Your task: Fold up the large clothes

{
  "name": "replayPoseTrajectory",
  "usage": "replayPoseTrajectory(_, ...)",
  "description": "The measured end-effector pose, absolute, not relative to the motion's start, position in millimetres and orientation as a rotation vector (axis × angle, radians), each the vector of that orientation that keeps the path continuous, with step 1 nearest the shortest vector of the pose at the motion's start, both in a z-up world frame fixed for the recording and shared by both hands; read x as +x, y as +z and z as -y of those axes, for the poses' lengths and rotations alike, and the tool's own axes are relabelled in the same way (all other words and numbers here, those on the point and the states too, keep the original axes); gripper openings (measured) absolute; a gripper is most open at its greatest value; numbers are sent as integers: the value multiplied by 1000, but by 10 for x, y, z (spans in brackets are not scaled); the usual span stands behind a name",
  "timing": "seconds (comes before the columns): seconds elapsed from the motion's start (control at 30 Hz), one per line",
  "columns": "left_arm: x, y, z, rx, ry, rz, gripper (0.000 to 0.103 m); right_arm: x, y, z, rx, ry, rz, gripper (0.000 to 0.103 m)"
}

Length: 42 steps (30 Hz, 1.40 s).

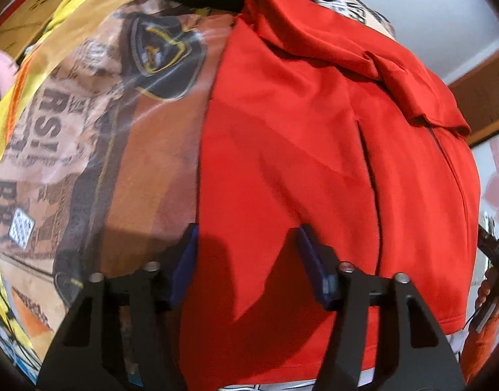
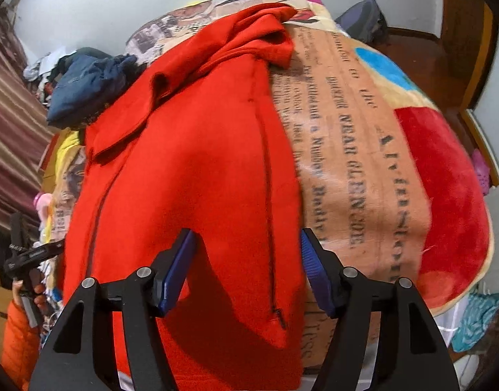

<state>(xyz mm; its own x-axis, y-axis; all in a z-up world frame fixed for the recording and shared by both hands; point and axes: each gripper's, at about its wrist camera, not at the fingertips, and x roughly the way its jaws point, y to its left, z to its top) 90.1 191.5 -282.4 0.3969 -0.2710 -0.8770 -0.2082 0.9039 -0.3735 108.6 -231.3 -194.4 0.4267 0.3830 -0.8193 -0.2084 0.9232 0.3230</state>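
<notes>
Pale grey-white painted wall (image 2: 86,9) fills top of right wrist view and upper right of left wrist view. Brown wooden trim (image 1: 477,97) crosses right edge of left view. Dark wooden floor (image 2: 412,45) at upper right of right view, wooden door frame (image 2: 458,32) beside it. Maroon striped curtain (image 2: 11,123) hangs at left edge. Brown cardboard boxes (image 1: 31,9) stacked at upper left of left view. Lighting even, soft.

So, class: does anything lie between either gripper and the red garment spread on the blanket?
Nothing visible does. The left gripper and right gripper both stand open directly over the red garment, which lies uncovered on the printed blanket.
</notes>
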Motion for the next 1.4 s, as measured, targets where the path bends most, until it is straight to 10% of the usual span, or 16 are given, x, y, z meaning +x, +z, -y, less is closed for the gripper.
replayPoseTrajectory(0.2,1012,-2790,-1896,-502,-79,-1178,4,1088,-1782,2163,188,482,-1041,11)
replayPoseTrajectory(0.83,1853,-1027,-1882,-491,-164,-724,2,2121,-828,2032,272,554,-762,9)
replayPoseTrajectory(1.4,3212,-2309,-2397,-429,208,-960,3,3646,-1567,2200,376,421,-924,10)
